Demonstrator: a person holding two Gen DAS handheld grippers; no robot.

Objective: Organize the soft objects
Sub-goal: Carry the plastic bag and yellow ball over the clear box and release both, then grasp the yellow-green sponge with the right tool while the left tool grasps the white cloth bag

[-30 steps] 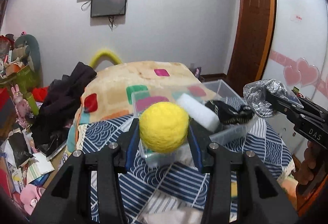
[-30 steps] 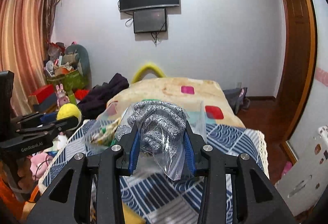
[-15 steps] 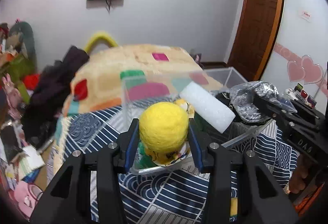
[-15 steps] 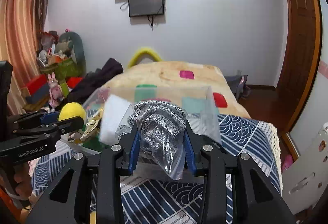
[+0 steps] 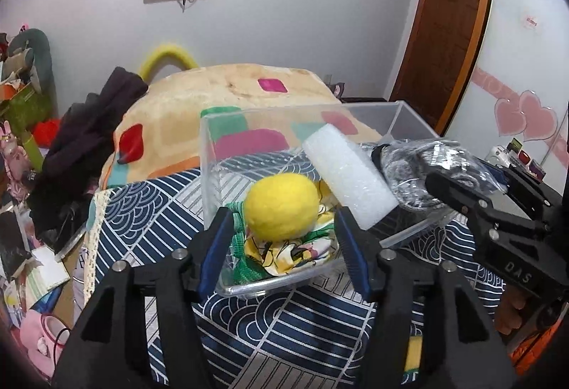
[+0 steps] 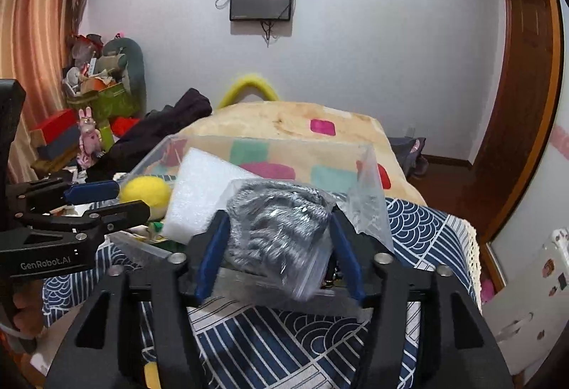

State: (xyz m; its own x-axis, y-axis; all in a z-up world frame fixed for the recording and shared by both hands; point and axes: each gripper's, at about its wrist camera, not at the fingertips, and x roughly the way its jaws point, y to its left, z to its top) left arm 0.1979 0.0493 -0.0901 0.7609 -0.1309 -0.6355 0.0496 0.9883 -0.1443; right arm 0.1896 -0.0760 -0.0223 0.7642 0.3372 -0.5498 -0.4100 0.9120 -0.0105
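Observation:
A clear plastic box (image 5: 409, 111) stands on the blue patterned cloth. My left gripper (image 5: 281, 232) is open over its near left corner. The yellow felt ball (image 5: 282, 206) lies free between the fingers on a floral cloth (image 5: 298, 252) in the box. A white foam block (image 5: 350, 172) leans inside. My right gripper (image 6: 277, 239) is shut on a clear bag holding grey knitwear (image 6: 277, 225), held over the box's near rim (image 6: 284, 282). The ball also shows in the right wrist view (image 6: 147, 193).
The box sits on a table covered in blue wave cloth (image 5: 149, 211). Behind is a bed with a beige blanket (image 5: 227, 94) and dark clothes (image 5: 89, 126). Clutter and toys (image 6: 96, 126) fill the left side. A wooden door (image 5: 448, 26) is at the right.
Both grippers came down over the box. My left gripper opened and let go of the yellow ball, which now rests in the box. The right one still grips the bag.

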